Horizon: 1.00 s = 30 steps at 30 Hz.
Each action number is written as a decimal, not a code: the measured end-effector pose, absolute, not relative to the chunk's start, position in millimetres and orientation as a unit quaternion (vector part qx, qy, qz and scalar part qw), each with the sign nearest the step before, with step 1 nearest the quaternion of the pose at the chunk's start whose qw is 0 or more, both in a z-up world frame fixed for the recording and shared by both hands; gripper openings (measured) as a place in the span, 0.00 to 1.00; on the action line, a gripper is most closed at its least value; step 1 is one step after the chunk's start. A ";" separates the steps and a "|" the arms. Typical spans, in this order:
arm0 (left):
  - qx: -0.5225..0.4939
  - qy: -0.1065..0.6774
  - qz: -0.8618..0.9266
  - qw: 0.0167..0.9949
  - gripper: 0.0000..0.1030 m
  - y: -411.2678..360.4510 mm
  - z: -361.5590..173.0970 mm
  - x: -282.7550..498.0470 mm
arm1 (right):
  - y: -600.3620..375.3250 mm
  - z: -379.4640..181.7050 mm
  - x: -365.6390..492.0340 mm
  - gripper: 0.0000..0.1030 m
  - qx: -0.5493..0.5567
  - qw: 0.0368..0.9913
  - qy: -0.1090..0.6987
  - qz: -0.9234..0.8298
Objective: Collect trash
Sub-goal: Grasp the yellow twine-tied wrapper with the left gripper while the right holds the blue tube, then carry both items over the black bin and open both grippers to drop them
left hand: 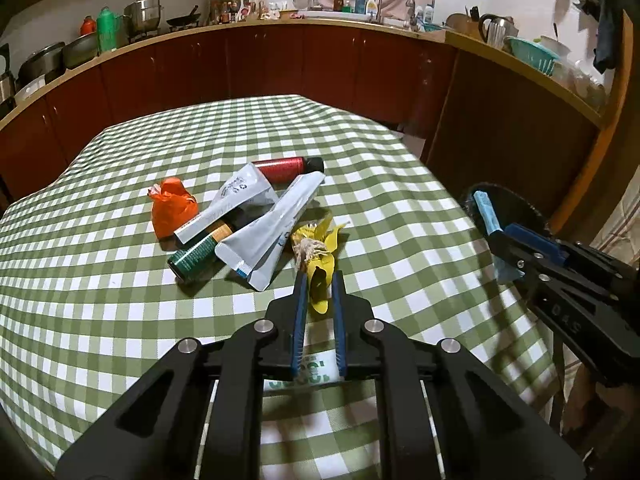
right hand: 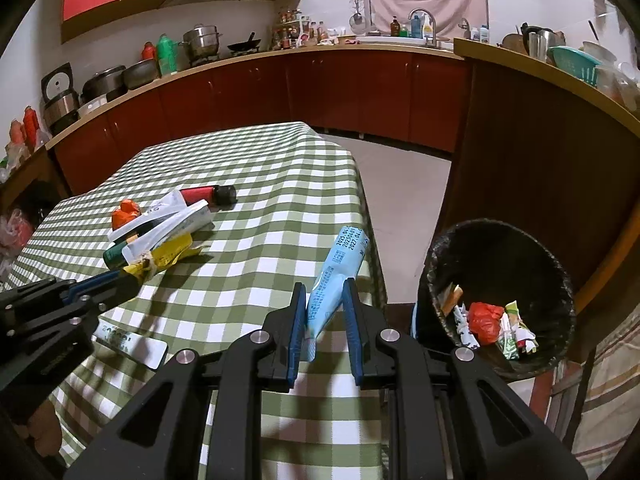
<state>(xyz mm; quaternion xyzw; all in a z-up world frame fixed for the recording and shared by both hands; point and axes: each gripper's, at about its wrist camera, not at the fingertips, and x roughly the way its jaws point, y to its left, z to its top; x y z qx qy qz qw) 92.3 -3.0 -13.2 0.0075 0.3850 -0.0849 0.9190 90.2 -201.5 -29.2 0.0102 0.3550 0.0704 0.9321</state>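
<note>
Claws first, since they sit nearest my two cameras. My left claw (left hand: 319, 280) is clenched on a yellow wrapper (left hand: 320, 276), its blue pads pressing the crumpled plastic from both sides at the near end of the trash pile. Under that claw a white slip with green lettering (left hand: 316, 372) lies flat on the tabletop (left hand: 100, 320), close to its near edge. My right claw (right hand: 323, 294) is clamped on a light blue packet (right hand: 340, 268), which sticks up and forward past the fingertips, printed with dates near its top; it hangs over the right edge of the tabletop, just beside the bin.

Beyond the yellow wrapper, toward the middle of the checked green and white cloth, the pile holds two white tubes (left hand: 276, 220) crossed over each other, a dark green tube (left hand: 196, 254) beneath them, and a crumpled orange bag (left hand: 172, 208) on the side toward the left edge. A red tube with a black cap (left hand: 290, 166) lies farthest, on the far side of the pile.

Off the right edge stands the black bin (right hand: 496, 248), tilted in my right view, with red, white and green scraps lying in its bottom. Farther back runs a counter (left hand: 280, 24) crowded with pots, bottles and a sink tap.
</note>
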 end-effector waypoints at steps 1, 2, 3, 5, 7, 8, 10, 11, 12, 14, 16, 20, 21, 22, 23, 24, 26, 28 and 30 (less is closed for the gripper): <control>0.009 0.381 -0.085 0.920 0.11 -3.3 -11.7 90.9 | -202.6 -29.1 90.0 0.19 0.011 0.932 0.355 0.069; 0.010 0.379 -0.084 0.921 0.11 -3.3 -10.4 89.4 | -203.5 -29.6 89.5 0.19 0.011 0.933 0.354 0.069; 0.011 0.377 -0.084 0.922 0.11 -3.2 -9.6 88.5 | -203.5 -29.5 89.2 0.19 0.011 0.933 0.354 0.069; 0.013 0.379 -0.085 0.921 0.11 -2.6 -10.7 88.6 | -203.2 -29.6 88.3 0.19 0.011 0.932 0.355 0.069; 0.021 0.391 -0.091 0.916 0.12 -4.4 -14.9 90.2 | -203.3 -29.9 88.7 0.19 0.010 0.932 0.355 0.070; 0.022 0.398 -0.092 0.912 0.13 -4.7 -17.9 91.0 | -201.9 -29.5 88.5 0.19 0.010 0.932 0.355 0.070; 0.018 0.407 -0.091 0.909 0.13 -4.4 -22.4 92.5 | -200.8 -29.8 89.0 0.19 0.009 0.932 0.356 0.071; 0.016 0.410 -0.091 0.907 0.14 -4.2 -24.0 93.3 | -200.9 -30.4 88.6 0.19 0.009 0.932 0.356 0.071; 0.015 0.412 -0.090 0.906 0.15 -4.4 -25.7 94.7 | -200.8 -30.9 88.5 0.19 0.009 0.931 0.357 0.072; 0.015 0.415 -0.089 0.906 0.16 -5.2 -27.5 96.9 | -200.6 -32.1 89.0 0.19 0.008 0.931 0.358 0.072; 0.016 0.415 -0.087 0.905 0.19 -6.6 -28.5 101.2 | -202.1 -33.2 89.6 0.19 0.009 0.931 0.359 0.072; 0.012 0.423 -0.088 0.902 0.23 -8.8 -31.4 110.7 | -203.3 -32.8 90.1 0.19 0.011 0.930 0.359 0.071; 0.012 0.425 -0.087 0.901 0.23 -9.3 -32.1 112.4 | -204.0 -33.1 90.5 0.19 0.012 0.930 0.360 0.071; 0.011 0.427 -0.088 0.900 0.23 -9.9 -33.4 114.1 | -204.7 -33.3 90.9 0.19 0.013 0.930 0.360 0.070; 0.011 0.429 -0.088 0.899 0.23 -10.7 -34.3 115.4 | -205.2 -33.7 91.2 0.19 0.014 0.930 0.361 0.070; 0.013 0.431 -0.088 0.898 0.21 -11.5 -35.8 116.5 | -205.6 -33.8 91.6 0.19 0.014 0.930 0.361 0.070; 0.016 0.430 -0.086 0.899 0.19 -13.1 -36.9 117.0 | -207.1 -34.0 92.1 0.19 0.016 0.930 0.361 0.069; 0.019 0.426 -0.087 0.900 0.17 -14.0 -36.8 116.4 | -208.7 -34.0 92.7 0.19 0.016 0.930 0.361 0.068; 0.018 0.422 -0.087 0.902 0.16 -14.4 -35.3 114.7 | -210.9 -33.7 93.0 0.19 0.017 0.930 0.360 0.067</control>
